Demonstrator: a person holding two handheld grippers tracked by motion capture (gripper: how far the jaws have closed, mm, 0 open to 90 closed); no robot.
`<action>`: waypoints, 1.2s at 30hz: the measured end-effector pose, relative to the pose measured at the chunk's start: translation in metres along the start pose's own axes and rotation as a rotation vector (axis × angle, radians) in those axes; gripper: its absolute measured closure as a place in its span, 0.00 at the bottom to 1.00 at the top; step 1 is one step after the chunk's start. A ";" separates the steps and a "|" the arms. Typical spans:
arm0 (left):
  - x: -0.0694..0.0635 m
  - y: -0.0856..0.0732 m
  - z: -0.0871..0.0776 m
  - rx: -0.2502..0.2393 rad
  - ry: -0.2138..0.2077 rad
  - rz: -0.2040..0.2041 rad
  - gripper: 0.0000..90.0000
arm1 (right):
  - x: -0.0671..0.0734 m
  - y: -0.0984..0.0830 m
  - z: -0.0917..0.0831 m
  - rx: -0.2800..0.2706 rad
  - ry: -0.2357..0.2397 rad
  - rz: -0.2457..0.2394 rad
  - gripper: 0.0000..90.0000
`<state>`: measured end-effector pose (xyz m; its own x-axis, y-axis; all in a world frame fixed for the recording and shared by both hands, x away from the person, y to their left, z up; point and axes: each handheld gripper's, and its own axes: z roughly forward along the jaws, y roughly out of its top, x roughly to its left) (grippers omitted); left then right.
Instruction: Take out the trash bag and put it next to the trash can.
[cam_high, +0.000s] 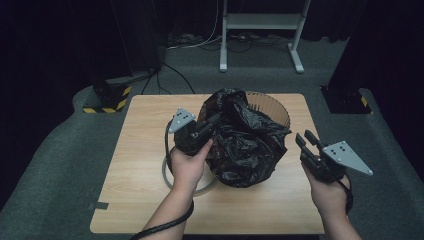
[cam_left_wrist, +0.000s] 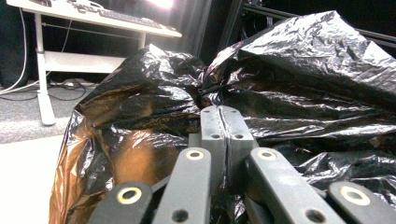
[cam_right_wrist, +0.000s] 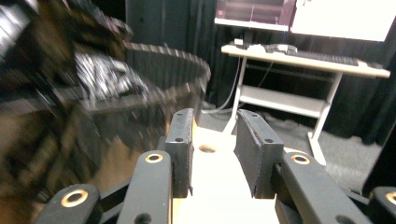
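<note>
Near the front edge of the surface (cam_high: 150, 210) are two hand-held grippers: the left hand-held gripper (cam_high: 212, 121) has its jaws pressed together, pinching a fold of the one black plastic bag (cam_high: 245, 140), while the right hand-held gripper (cam_high: 306, 140) hangs free near the right edge with its jaws spread and nothing between them. Farther back, around the middle of the surface, the one ribbed basket (cam_high: 272, 107) stands. I judge the lining as half done: the bag sits bunched in and over it and must be spread over the rim.
</note>
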<state>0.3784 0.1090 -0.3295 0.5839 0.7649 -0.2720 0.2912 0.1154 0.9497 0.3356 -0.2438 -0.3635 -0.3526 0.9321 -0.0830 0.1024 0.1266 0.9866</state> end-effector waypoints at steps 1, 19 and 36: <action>0.000 0.000 0.000 -0.001 -0.001 0.000 0.99 | -0.001 -0.004 0.002 0.013 -0.004 -0.002 0.73; -0.012 0.016 -0.003 -0.061 -0.030 0.039 0.99 | -0.020 -0.091 0.030 0.295 -0.041 -0.035 0.55; -0.024 0.039 -0.011 -0.155 -0.047 0.100 0.99 | -0.024 -0.133 0.047 0.501 0.016 0.016 0.40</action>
<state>0.3677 0.1018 -0.2847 0.6397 0.7477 -0.1781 0.1116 0.1389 0.9840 0.3745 -0.2674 -0.4997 -0.3611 0.9304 -0.0629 0.5405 0.2638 0.7989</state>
